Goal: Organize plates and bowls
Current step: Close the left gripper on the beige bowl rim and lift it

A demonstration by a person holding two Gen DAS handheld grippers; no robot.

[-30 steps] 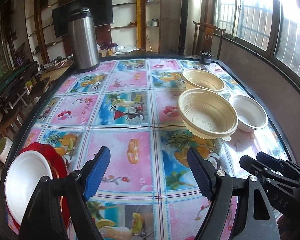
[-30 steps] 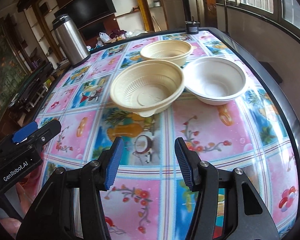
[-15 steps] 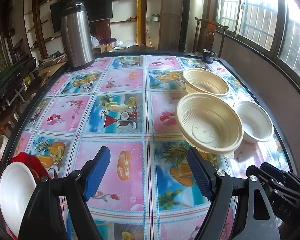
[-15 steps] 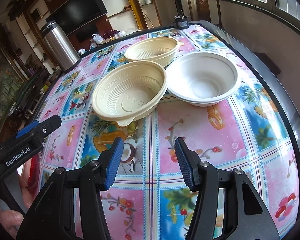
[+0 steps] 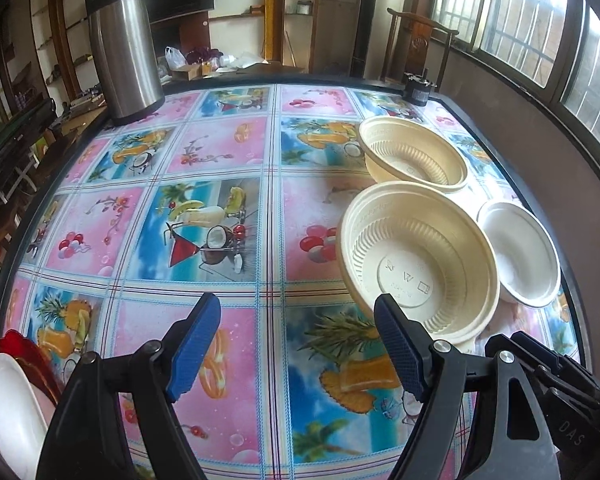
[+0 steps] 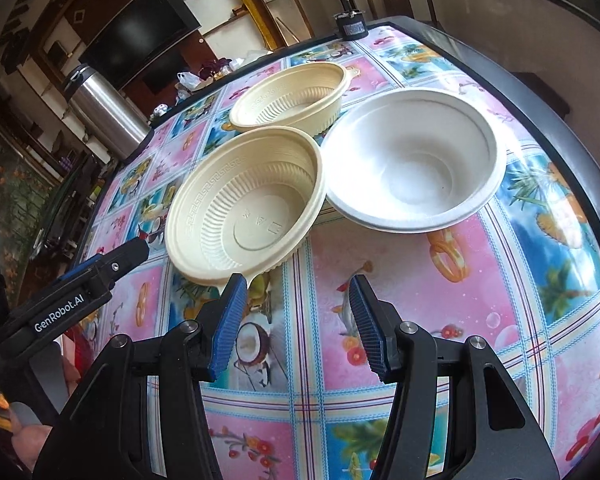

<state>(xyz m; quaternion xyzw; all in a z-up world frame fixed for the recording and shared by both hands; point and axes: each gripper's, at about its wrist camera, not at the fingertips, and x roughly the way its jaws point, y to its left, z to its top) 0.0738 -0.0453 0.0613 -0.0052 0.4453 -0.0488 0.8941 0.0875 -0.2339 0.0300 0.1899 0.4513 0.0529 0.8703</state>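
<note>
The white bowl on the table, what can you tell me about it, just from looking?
The white bowl is round, plain and matte, perhaps foam or pulp, with a wide flat rim and a small round bottom. It stands upright and empty on the fruit-patterned tablecloth, near the table's edge. Its rim meets or slightly overlaps the nearer cream ribbed bowl; the farther cream bowl sits just behind. Neither gripper touches it; the right gripper is open, short of it.

Bright barred windows (image 5: 512,12), wooden shelves (image 5: 260,8)
</note>
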